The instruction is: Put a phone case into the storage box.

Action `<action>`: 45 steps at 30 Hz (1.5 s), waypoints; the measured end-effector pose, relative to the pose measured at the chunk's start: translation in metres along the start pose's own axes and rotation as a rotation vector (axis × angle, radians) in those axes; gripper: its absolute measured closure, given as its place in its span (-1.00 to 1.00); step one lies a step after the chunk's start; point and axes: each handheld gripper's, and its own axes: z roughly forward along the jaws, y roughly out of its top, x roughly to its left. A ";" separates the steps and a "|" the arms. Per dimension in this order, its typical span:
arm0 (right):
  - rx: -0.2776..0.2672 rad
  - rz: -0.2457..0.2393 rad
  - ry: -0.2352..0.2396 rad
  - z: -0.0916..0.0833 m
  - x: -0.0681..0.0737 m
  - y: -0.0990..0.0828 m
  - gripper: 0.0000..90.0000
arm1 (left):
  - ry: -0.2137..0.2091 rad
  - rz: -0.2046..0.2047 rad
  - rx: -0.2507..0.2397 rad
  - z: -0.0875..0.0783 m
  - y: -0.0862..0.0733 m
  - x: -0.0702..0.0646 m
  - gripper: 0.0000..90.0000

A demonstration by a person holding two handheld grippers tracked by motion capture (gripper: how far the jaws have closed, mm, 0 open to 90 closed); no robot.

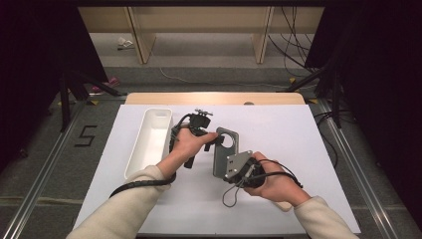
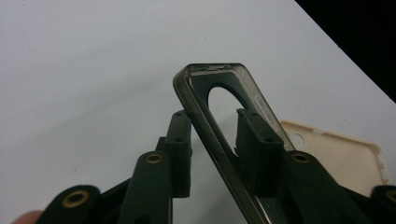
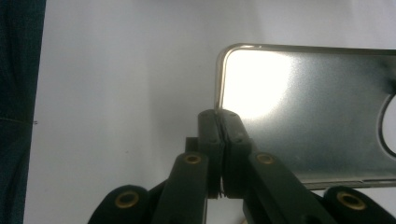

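High view: both claws hold a grey phone case (image 1: 225, 152) above the worktop's (image 1: 278, 129) middle, beside a white tray (image 1: 149, 142).

Left gripper view: left claw (image 2: 215, 140) straddles the case's rim, pads not pressing.

Right gripper view: right claw (image 3: 218, 122) clamped on its corner.

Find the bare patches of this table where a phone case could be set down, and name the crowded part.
Free: the white table right of the grey phone case, and the strip beyond the white tray. Crowded: the centre, where both grippers meet the case.
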 end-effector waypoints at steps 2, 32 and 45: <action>0.004 -0.002 -0.004 0.002 0.001 0.000 0.98 | -0.001 -0.005 -0.006 -0.001 0.000 -0.001 0.55; -0.221 0.289 -0.187 -0.011 -0.021 -0.031 -0.50 | 0.037 0.135 -0.369 -0.067 -0.020 0.002 0.81; -0.288 0.404 -0.216 -0.017 -0.026 -0.048 -0.62 | 0.040 0.135 -0.449 -0.094 -0.040 0.013 0.81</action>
